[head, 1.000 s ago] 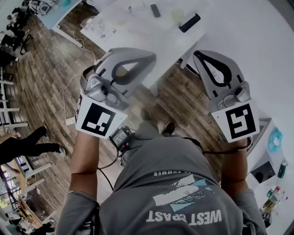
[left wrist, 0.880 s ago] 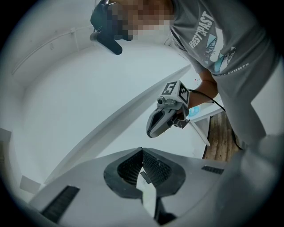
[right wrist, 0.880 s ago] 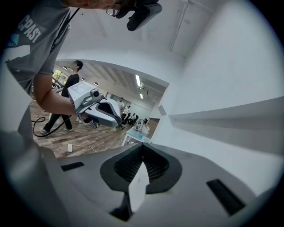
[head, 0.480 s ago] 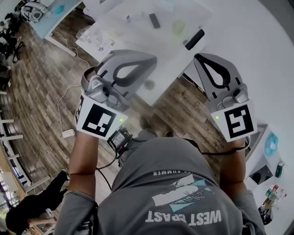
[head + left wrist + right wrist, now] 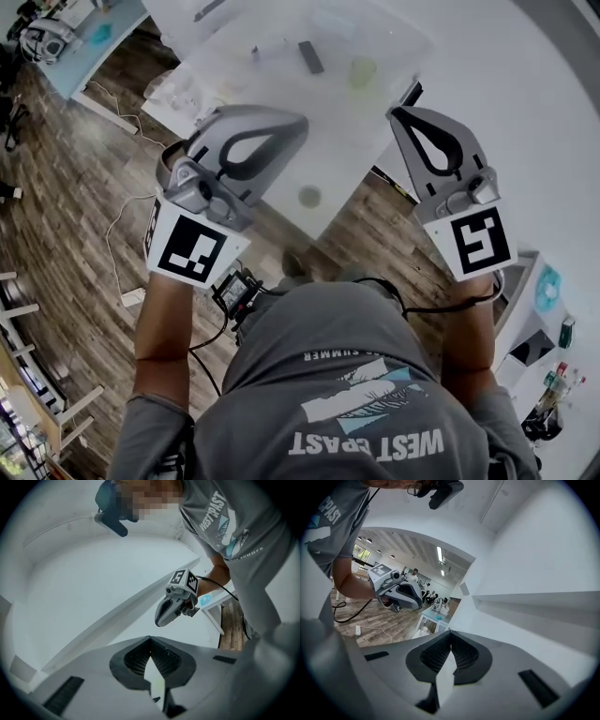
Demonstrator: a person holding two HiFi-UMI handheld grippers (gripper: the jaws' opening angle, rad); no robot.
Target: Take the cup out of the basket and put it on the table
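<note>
Nearest to us is our own grey shirt (image 5: 347,375), with both forearms raised from it, the left forearm (image 5: 164,328) at about eight o'clock in the head view and the right forearm (image 5: 469,328) at about four. Each ends in a gripper held up level with the other and well apart. The left gripper (image 5: 300,125) leans towards one o'clock and the right gripper (image 5: 395,113) towards eleven, so their tips point inward at the far table (image 5: 337,159). In the left gripper view the fingers (image 5: 136,657) are pressed together with nothing between them. The right gripper view shows its fingers (image 5: 464,656) the same, tips meeting on empty air. Below the grippers lies the wooden floor (image 5: 84,187), and both of them are high above and short of the table. On its near edge, at about twelve o'clock, sits a small round thing (image 5: 309,196). Farther off, between twelve and one o'clock, stands a pale green cup (image 5: 362,72) beside a dark flat thing (image 5: 310,56). This looks like the cup we want, but we cannot make out a basket around it. We judge that the step in hand is the approach. To do it well we should step closer, lower one gripper over the cup, spread its fingers before they reach the rim, and come in straight so that we do not knock it over.
</note>
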